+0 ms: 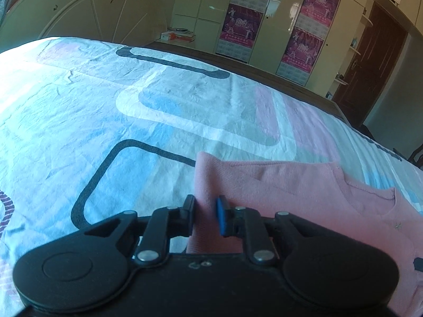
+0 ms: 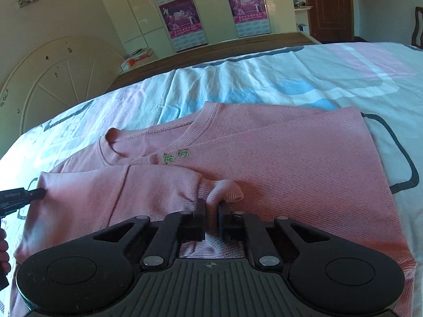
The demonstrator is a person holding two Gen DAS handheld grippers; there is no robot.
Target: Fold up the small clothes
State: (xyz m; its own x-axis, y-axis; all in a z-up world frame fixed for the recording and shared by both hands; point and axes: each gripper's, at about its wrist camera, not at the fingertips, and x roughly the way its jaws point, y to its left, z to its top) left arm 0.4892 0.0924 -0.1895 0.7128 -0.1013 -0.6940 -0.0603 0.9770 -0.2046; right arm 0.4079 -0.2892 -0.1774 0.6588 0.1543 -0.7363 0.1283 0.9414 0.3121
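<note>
left gripper (image 1: pixel 205 218) pinches the pink sweater (image 2: pixel 264 158) edge; only the right view shows the collar (image 2: pixel 111 148), where right gripper (image 2: pixel 211 220) pinches the cuff (image 2: pixel 224 190).

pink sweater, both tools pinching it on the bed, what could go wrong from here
The right tool grips only the sleeve cuff, so the cuff may slip out mid-fold. The left tool pinches one thin edge of the pink sweater, so pulling could drag the whole garment and wrinkle the bedsheet.

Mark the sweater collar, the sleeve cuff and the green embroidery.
sweater collar (image 2: pixel 112 150), right wrist view, ribbed neckline edge.
sleeve cuff (image 2: pixel 227 191), right wrist view, ribbed end beyond the gripper.
green embroidery (image 2: pixel 176 157), right wrist view, between the two motifs.
</note>
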